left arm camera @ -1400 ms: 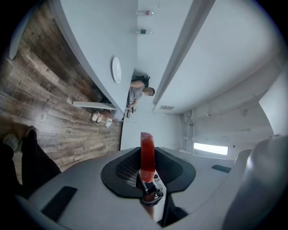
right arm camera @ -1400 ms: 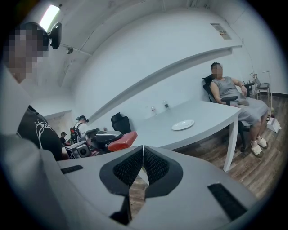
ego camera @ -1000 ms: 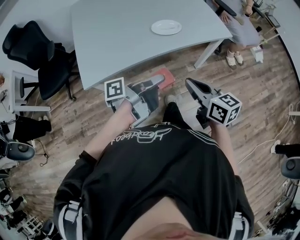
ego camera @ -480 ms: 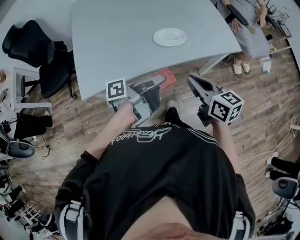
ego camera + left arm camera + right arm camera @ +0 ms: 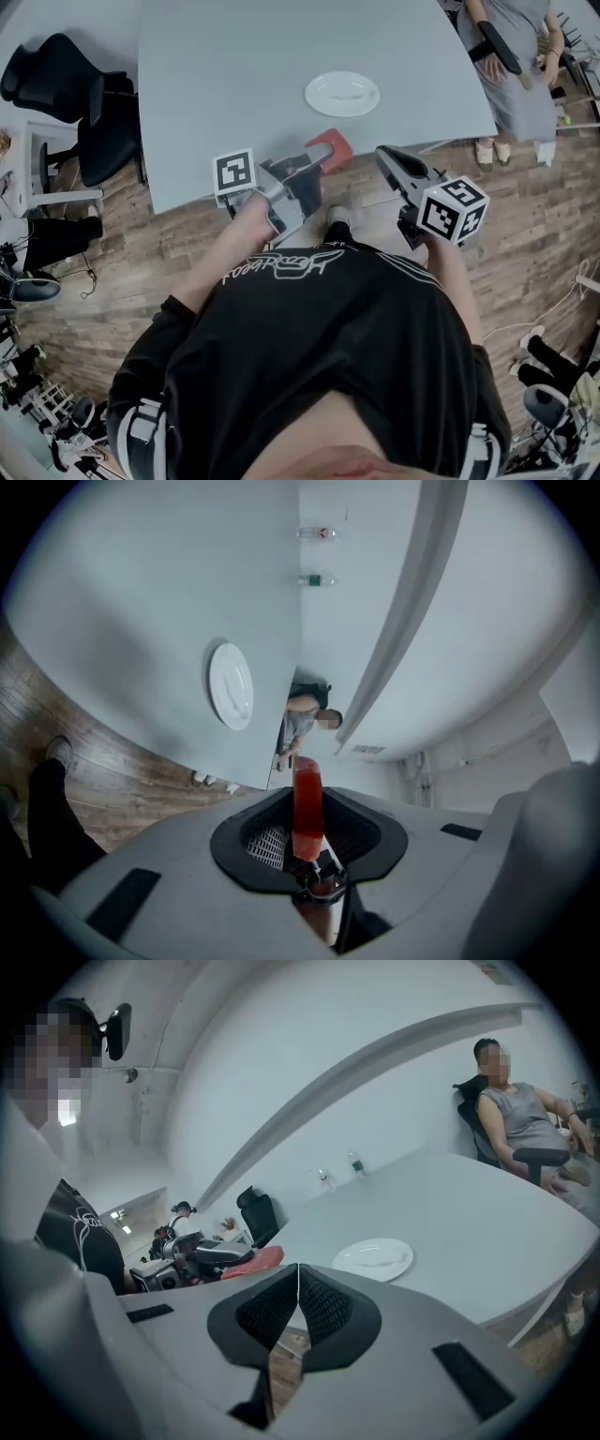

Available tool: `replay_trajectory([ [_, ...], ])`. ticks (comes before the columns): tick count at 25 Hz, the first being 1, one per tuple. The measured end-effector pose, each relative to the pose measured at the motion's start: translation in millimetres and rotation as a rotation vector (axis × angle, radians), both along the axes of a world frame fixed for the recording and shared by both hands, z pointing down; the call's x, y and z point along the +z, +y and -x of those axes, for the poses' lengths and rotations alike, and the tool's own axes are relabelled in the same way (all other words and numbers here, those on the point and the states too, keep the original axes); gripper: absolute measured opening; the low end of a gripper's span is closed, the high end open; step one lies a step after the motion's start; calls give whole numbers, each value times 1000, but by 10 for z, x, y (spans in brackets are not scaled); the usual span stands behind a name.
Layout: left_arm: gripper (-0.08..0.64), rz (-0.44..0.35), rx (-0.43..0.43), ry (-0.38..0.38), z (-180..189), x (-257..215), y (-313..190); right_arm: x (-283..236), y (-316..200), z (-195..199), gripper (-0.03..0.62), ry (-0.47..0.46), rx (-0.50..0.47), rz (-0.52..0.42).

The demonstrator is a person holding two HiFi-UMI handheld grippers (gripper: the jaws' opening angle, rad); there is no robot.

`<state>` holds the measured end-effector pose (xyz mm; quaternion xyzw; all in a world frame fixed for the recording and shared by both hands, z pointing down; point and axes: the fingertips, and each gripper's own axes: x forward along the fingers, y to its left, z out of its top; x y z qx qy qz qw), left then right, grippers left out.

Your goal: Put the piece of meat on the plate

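Both grippers have advanced to the table's (image 5: pixel 216 84) near edge: the left gripper (image 5: pixel 319 156), clamped on the piece of meat (image 5: pixel 336 145), now nears the plate (image 5: pixel 342 94); the right gripper (image 5: pixel 385 156) is closed, empty.

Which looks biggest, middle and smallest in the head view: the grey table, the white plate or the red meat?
Largest: grey table.
Middle: white plate.
Smallest: red meat, though only part shows and it sits nearer the camera, so its real size is unsure.
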<state>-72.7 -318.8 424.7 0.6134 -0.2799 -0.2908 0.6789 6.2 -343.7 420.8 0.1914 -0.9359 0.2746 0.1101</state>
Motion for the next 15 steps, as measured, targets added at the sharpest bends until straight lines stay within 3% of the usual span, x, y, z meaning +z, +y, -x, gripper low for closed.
replay_trajectory([
  [15,91,60,-69,-28,182,185,-997,163,-1124,260,9,-21,-83,44],
])
